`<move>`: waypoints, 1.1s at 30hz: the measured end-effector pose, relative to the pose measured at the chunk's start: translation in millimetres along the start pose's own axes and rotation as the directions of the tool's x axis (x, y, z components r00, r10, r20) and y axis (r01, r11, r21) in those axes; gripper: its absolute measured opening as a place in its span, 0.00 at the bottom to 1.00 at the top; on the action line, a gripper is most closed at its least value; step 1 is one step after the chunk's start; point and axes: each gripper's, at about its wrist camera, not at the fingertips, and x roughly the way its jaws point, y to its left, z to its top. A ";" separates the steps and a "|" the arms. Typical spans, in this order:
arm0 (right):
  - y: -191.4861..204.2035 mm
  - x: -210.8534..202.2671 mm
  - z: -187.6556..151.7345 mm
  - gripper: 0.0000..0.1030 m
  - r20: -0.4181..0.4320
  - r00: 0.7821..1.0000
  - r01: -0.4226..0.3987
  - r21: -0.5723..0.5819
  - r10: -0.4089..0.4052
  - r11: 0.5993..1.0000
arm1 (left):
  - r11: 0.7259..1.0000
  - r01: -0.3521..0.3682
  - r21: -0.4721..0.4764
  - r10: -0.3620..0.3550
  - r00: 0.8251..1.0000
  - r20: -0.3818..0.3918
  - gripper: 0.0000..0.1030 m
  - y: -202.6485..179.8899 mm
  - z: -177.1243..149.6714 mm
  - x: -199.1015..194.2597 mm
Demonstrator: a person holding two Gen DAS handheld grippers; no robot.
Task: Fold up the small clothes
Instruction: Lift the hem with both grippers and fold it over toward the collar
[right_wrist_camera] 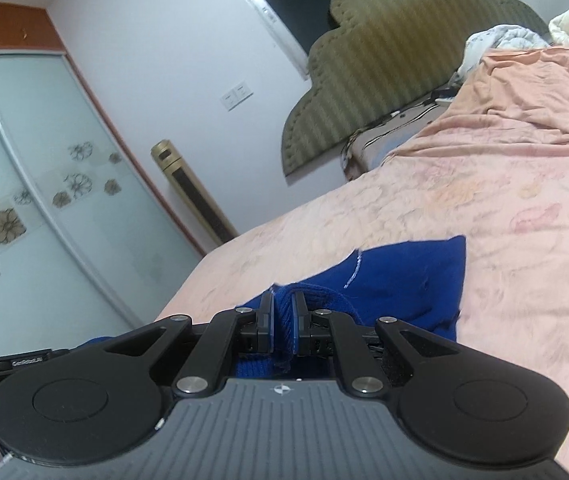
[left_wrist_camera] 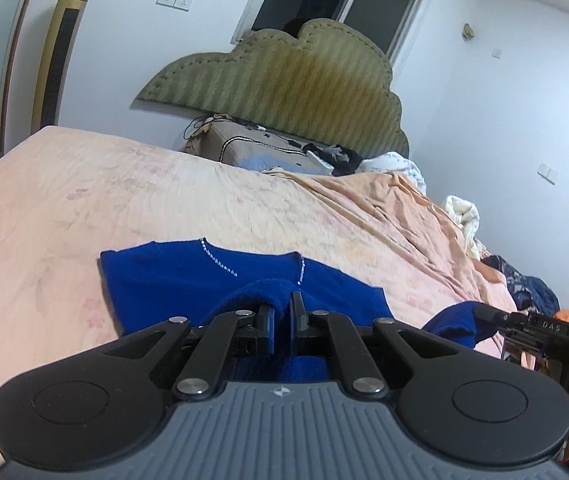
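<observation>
A: Where's the garment?

B: The royal-blue knitted top with the beaded neckline (left_wrist_camera: 188,280) lies on the bed's peach floral sheet (left_wrist_camera: 84,200), its near edge lifted. My left tongs (left_wrist_camera: 282,312) are pinched tight on a fold of its hem.

A: And the other side?

B: My right tongs (right_wrist_camera: 282,312) are clamped on another bunch of the same blue knit. Beyond stands the olive striped scalloped headboard (left_wrist_camera: 284,80).

"DAS" on right gripper (left_wrist_camera: 484,314)
</observation>
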 end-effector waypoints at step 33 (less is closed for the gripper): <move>-125.0 249.2 34.1 0.18 -0.212 0.954 0.251 0.177 -0.212 0.952 | 0.917 -0.145 -0.371 0.028 0.953 -0.303 0.09 124.2 27.5 223.8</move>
